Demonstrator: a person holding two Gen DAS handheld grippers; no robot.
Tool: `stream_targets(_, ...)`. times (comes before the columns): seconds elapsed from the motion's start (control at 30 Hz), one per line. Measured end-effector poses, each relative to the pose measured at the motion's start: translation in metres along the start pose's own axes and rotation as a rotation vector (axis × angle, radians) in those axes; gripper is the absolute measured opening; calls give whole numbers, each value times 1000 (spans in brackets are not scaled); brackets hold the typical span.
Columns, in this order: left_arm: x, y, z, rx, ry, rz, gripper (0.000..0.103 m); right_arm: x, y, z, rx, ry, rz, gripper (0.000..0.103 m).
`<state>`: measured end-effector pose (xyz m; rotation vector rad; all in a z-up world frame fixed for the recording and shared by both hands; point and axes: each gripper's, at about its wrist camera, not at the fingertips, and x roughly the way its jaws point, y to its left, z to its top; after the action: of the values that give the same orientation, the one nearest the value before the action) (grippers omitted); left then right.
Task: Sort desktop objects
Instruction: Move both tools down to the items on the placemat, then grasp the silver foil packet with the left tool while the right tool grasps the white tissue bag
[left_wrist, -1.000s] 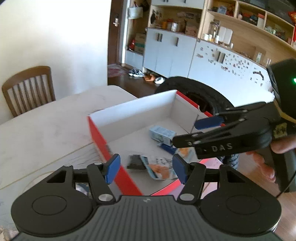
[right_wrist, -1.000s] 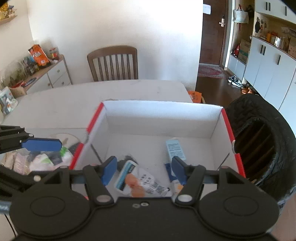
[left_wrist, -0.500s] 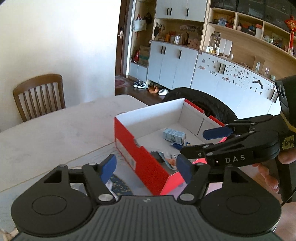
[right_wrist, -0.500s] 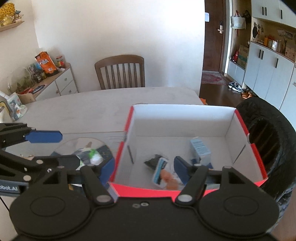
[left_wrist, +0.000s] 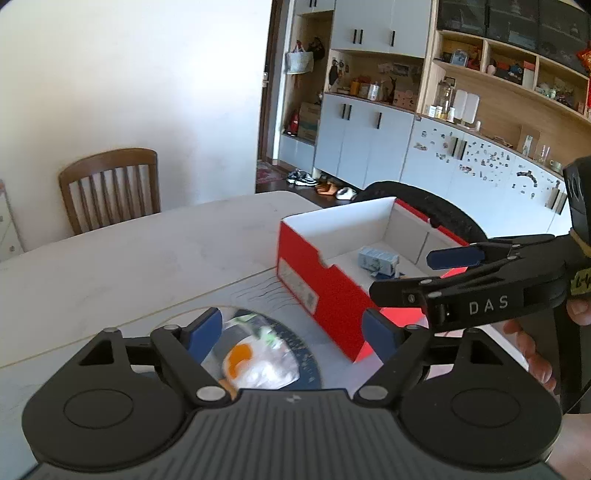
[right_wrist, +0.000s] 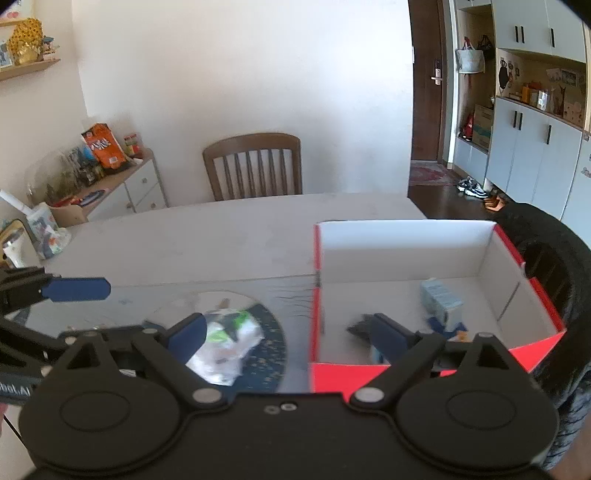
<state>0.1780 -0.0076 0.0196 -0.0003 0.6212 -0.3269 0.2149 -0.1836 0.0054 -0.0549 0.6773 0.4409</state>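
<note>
A red shoebox (left_wrist: 314, 277) with a white inside (right_wrist: 406, 254) stands on the pale table. In it lie a small light-blue carton (right_wrist: 441, 301), a dark item (right_wrist: 360, 326) and other packets, partly hidden. Left of the box a dark round plate (right_wrist: 269, 343) holds clear plastic snack packets (left_wrist: 258, 363), (right_wrist: 225, 347). My left gripper (left_wrist: 293, 330) is open and empty above the plate. My right gripper (right_wrist: 284, 330) is open and empty, above the box's left wall and the plate; it also shows at the right of the left wrist view (left_wrist: 436, 273).
A wooden chair (right_wrist: 255, 166) stands at the table's far side. A black tyre (right_wrist: 554, 269) sits right of the box. A low cabinet with snacks (right_wrist: 107, 177) is at the left. Cupboards and shelves (left_wrist: 406, 129) line the far wall.
Both grippers have pulled back and moved left, from above the box's inside to above the plate of packets. Both stayed open.
</note>
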Motion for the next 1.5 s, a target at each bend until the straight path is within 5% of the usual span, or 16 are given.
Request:
stream_targets(0.2,-16,21,-19,-37,-16,27,87,6,26,-11,-2,4,4,96)
stream_targets(0.33,-23,35,-33,-51,-42,58,103,12,44,-18,-24,24,5,97)
stream_targets(0.83,-33,100,-67,-105,-25,98,103,50,64,-16,-40,76,9,97)
stream_targets(1.17,-28,151,-86,-105,72,124,103,103,68,6,-30,221,49,98)
stream_targets(1.5,-14,186,-101,-14,129,47,103,134,73,13,2,283,31,98)
